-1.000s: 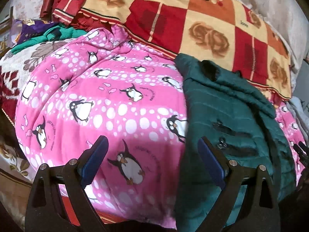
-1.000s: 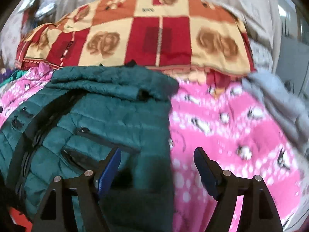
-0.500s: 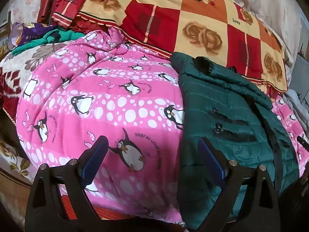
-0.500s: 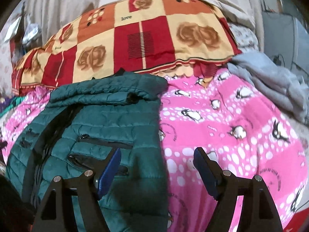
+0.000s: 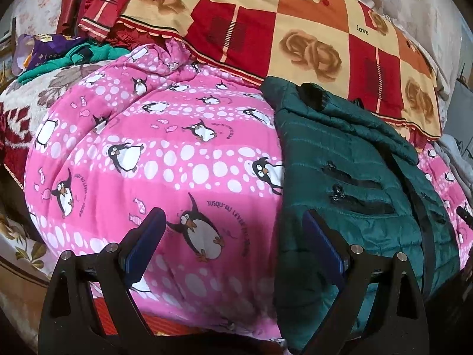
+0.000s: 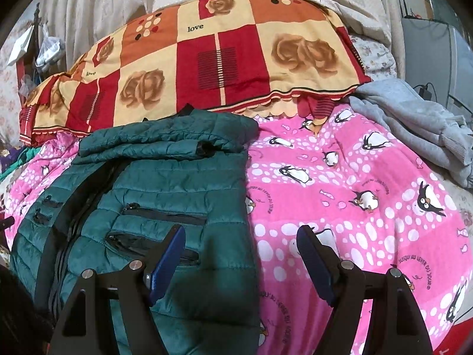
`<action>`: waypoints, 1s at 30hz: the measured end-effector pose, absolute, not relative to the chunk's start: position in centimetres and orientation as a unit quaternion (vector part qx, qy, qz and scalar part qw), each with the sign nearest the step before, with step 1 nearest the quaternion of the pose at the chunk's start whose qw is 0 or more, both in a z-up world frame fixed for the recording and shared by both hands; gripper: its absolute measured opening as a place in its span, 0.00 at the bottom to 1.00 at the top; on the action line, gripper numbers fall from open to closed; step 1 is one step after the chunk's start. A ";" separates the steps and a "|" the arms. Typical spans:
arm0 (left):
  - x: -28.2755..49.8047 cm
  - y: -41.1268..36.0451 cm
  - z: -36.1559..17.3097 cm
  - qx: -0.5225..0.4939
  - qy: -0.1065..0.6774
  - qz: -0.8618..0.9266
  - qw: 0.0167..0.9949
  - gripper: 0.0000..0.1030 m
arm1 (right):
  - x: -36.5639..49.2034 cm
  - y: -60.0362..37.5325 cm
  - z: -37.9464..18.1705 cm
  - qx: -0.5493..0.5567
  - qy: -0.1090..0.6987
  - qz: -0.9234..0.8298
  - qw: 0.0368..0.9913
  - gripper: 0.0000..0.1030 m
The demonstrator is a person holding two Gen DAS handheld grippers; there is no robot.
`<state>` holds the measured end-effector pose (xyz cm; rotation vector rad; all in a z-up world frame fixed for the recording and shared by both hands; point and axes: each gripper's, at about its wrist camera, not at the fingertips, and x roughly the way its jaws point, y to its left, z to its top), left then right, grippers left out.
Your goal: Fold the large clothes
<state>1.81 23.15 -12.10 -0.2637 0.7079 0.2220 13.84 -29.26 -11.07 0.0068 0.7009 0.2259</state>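
Note:
A dark green quilted jacket (image 5: 348, 183) lies front up on a pink penguin blanket (image 5: 153, 159), its sleeves folded across the top. It also shows in the right wrist view (image 6: 165, 189), with the blanket (image 6: 348, 207) to its right. My left gripper (image 5: 233, 236) is open and empty, hovering over the jacket's left hem edge. My right gripper (image 6: 241, 251) is open and empty, hovering over the jacket's right hem edge.
A red and cream checked rose blanket (image 5: 295, 29) is piled behind the jacket, also in the right wrist view (image 6: 207, 59). A grey sweatshirt (image 6: 414, 124) lies at the right. Green and purple clothes (image 5: 59, 56) lie at the far left.
Both grippers have drawn back and risen slightly from the jacket, so more of the bed shows. Both stay open.

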 end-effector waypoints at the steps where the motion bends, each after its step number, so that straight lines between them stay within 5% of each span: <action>1: 1.8 23.1 -12.1 -0.128 0.345 0.109 0.923 0.91 | 13.8 -29.3 -11.1 0.002 0.343 0.110 0.933 0.73; 30: 2.6 22.1 -12.1 -0.112 0.352 0.101 0.924 0.91 | 9.7 -32.7 -11.4 0.034 0.341 0.124 0.931 0.73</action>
